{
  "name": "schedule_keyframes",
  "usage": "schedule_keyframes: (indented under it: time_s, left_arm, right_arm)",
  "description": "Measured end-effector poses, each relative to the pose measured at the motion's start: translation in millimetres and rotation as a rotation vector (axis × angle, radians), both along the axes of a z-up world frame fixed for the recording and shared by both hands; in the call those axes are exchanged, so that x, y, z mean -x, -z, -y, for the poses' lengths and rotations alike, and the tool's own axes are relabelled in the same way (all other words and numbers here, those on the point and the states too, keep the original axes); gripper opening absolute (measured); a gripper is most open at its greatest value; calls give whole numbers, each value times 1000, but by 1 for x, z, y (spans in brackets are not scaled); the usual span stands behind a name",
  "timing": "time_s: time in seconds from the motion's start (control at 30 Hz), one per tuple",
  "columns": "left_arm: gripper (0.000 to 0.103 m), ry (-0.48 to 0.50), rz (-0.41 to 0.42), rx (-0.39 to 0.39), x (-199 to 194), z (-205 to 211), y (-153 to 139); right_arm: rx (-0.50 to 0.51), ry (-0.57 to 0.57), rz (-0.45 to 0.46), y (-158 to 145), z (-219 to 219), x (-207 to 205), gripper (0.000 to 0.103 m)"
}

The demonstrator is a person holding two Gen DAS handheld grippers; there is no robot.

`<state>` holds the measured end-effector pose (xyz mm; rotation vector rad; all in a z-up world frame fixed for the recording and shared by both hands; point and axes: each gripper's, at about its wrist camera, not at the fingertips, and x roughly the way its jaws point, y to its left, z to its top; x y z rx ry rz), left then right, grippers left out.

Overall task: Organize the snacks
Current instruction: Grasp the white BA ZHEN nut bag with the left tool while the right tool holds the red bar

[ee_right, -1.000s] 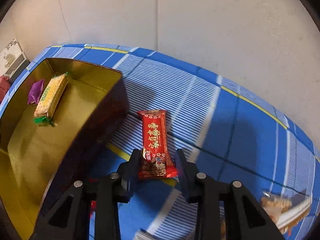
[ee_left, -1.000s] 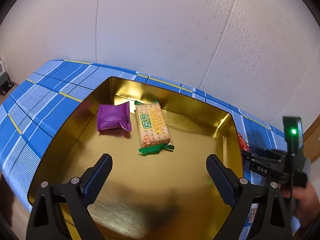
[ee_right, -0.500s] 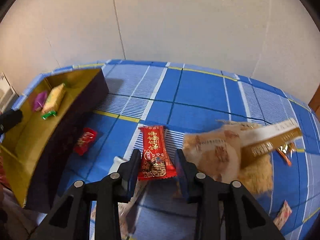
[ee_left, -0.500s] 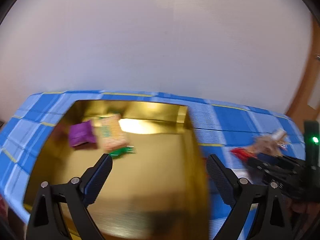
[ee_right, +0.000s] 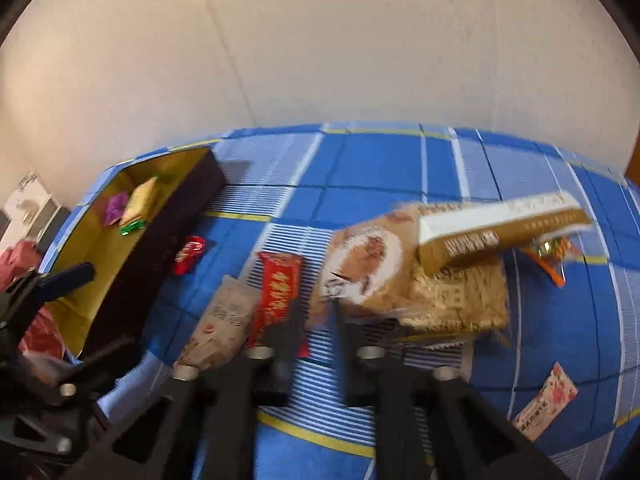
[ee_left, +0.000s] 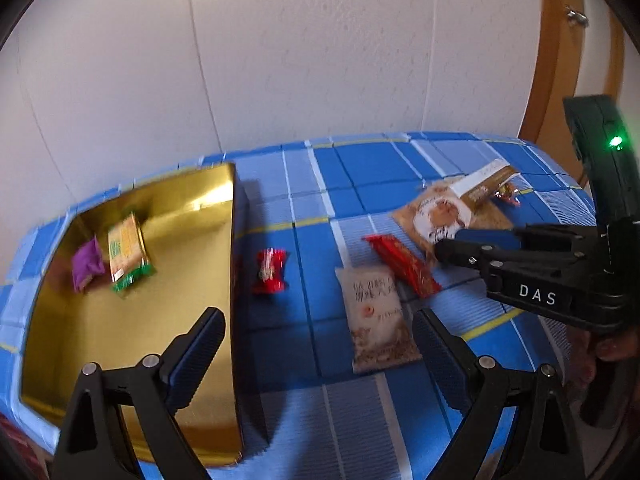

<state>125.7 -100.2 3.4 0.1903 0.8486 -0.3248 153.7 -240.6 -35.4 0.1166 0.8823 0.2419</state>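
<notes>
Snacks laid out on the table, box at the left.

In the left wrist view the box [ee_left: 132, 320] stands at the left of the tablecloth [ee_left: 360, 168]; two packets lie side by side in its far corner, the small pouch [ee_left: 86, 266] left of the biscuit pack [ee_left: 127, 254]. A wrapped candy [ee_left: 270, 271] lies just right of the box wall. Further right, a flat sachet [ee_left: 378, 322] lies nearest, a long bar [ee_left: 402, 266] touching its far right corner, and behind these a large bag [ee_left: 440, 216] with a carton [ee_left: 482, 182] resting on it.
</notes>
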Motion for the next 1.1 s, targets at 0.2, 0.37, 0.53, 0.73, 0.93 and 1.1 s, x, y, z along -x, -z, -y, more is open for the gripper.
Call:
schedule_keyframes:
  time_s: [0.2, 0.37, 0.53, 0.73, 0.93, 1.1]
  left_arm:
    - [95, -47, -68, 17, 10, -8, 13]
    - [95, -27, -26, -50, 19, 2, 10]
    - [95, -18, -28, -57, 10, 12, 11]
    - [82, 19, -43, -77, -4, 36, 19]
    - [61, 108, -62, -139, -12, 58, 36]
    - [50, 81, -138, -97, -24, 52, 49]
  right_arm:
    - [-39, -37, -55, 12, -24, -22, 32]
    - [-33, -28, -126, 27, -33, -40, 24]
    - [-50, -18, -93, 17, -17, -25, 24]
    - [-102, 44, -121, 18, 13, -5, 24]
    - [-107, 64, -133, 20, 22, -3, 24]
    - [-98, 61, -153, 27, 20, -5, 24]
